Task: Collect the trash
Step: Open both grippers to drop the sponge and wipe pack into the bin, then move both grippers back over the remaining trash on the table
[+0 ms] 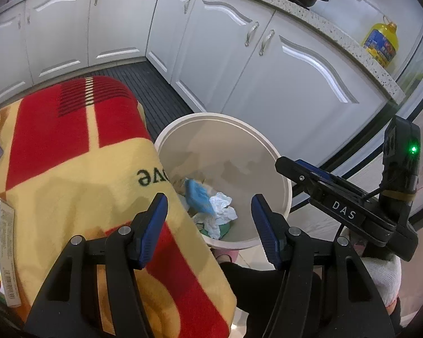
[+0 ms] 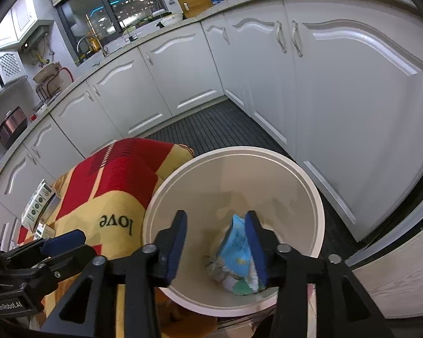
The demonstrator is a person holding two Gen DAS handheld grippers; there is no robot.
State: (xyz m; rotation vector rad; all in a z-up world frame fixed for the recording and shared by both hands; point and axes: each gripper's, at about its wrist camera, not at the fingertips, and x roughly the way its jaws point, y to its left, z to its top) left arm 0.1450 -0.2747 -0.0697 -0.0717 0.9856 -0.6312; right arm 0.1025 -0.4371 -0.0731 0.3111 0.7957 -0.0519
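Blue wrapper in bin, touching open right claw.

Smooth plastic bin, crumpled paper

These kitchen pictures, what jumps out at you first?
The bright red and yellow blanket with "love" on it, lying beside the white bin. Down in the bin sits crumpled trash, with a blue packet on top. Both the left hand-held gripper and the right hand-held gripper are over the bin, jaws apart, holding nothing.
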